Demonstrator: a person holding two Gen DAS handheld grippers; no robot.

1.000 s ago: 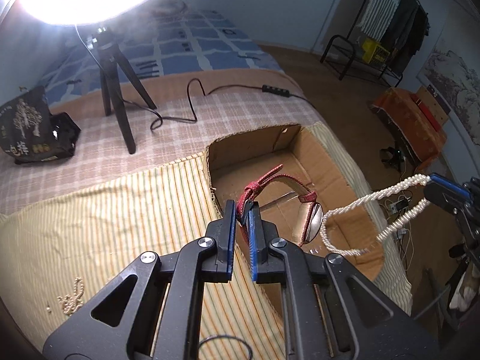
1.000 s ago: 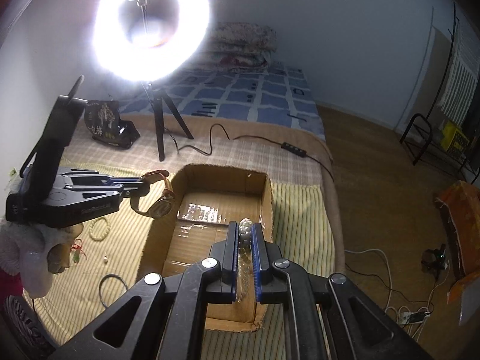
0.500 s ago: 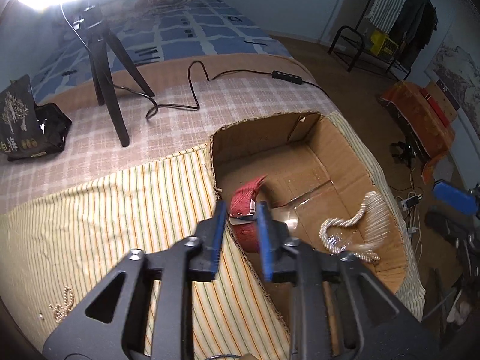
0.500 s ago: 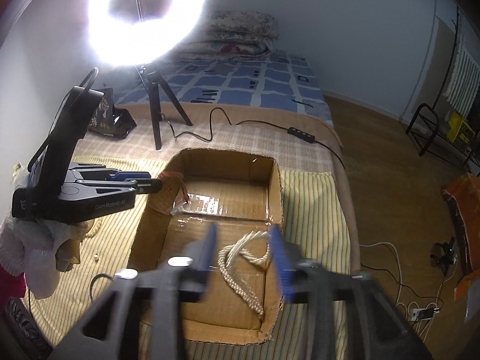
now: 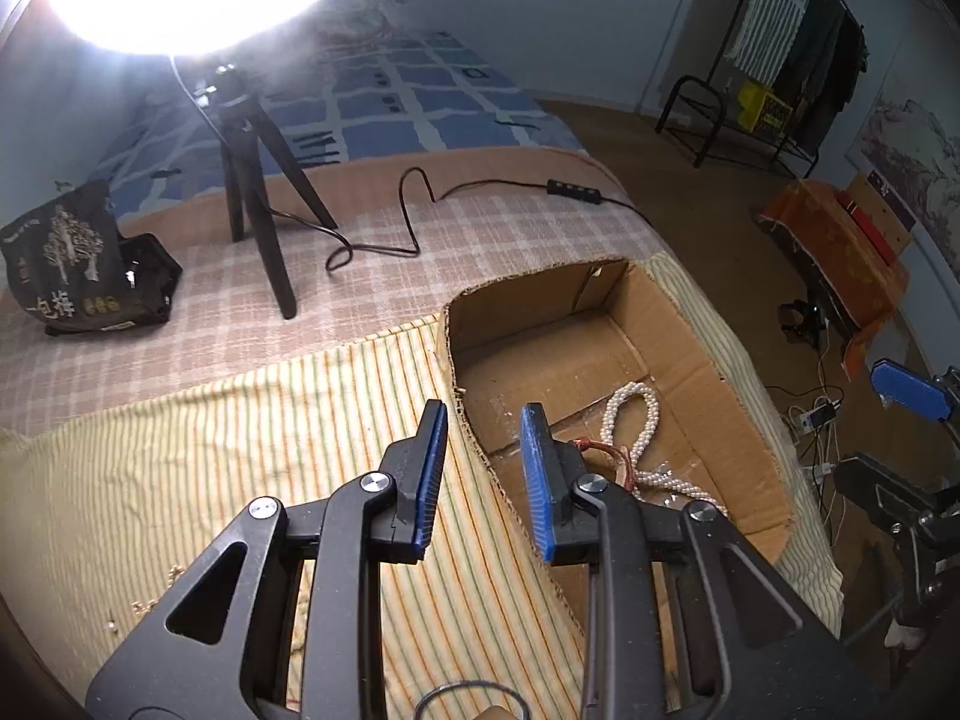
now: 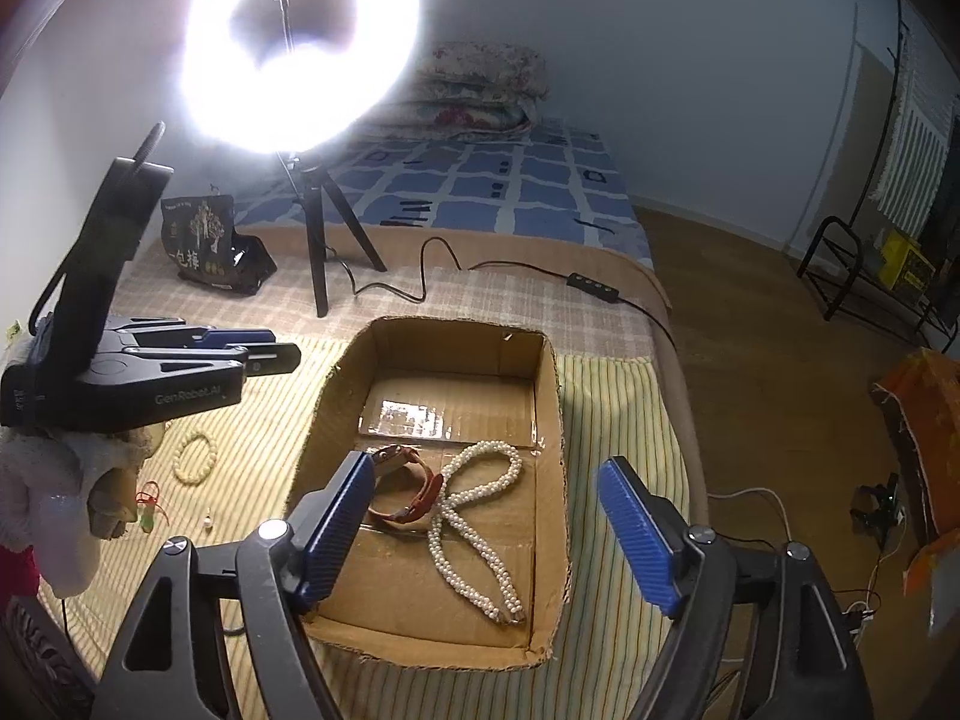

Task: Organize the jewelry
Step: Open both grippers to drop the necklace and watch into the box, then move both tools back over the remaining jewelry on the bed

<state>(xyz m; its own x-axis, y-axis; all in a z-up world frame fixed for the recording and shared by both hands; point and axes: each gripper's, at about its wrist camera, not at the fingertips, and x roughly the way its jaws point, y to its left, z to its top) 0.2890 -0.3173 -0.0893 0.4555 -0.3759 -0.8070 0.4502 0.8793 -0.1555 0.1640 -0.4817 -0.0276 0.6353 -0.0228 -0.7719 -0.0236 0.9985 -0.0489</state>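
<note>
An open cardboard box [image 6: 549, 396] sits on the striped cloth on the bed. A white pearl necklace [image 6: 474, 525] and a red-strapped watch [image 6: 408, 489] lie on its floor; both also show in the left wrist view, the necklace [image 5: 630, 420] and the watch [image 5: 606, 459]. My left gripper [image 5: 483, 468] is open and empty over the box's left wall. My right gripper [image 6: 486, 531] is wide open and empty above the box's near end. A bead bracelet [image 6: 195, 459] and small loose pieces [image 6: 147, 504] lie on the cloth left of the box.
A ring light on a black tripod [image 6: 318, 252] stands behind the box, its cable [image 6: 420, 276] trailing across the checked blanket. A dark bag [image 6: 207, 246] sits at the left. The bed's edge [image 6: 678, 360] drops to the wooden floor at right.
Both grippers opened. The watch dropped from the left gripper and the pearl necklace from the right gripper into the box, where both now lie still.
</note>
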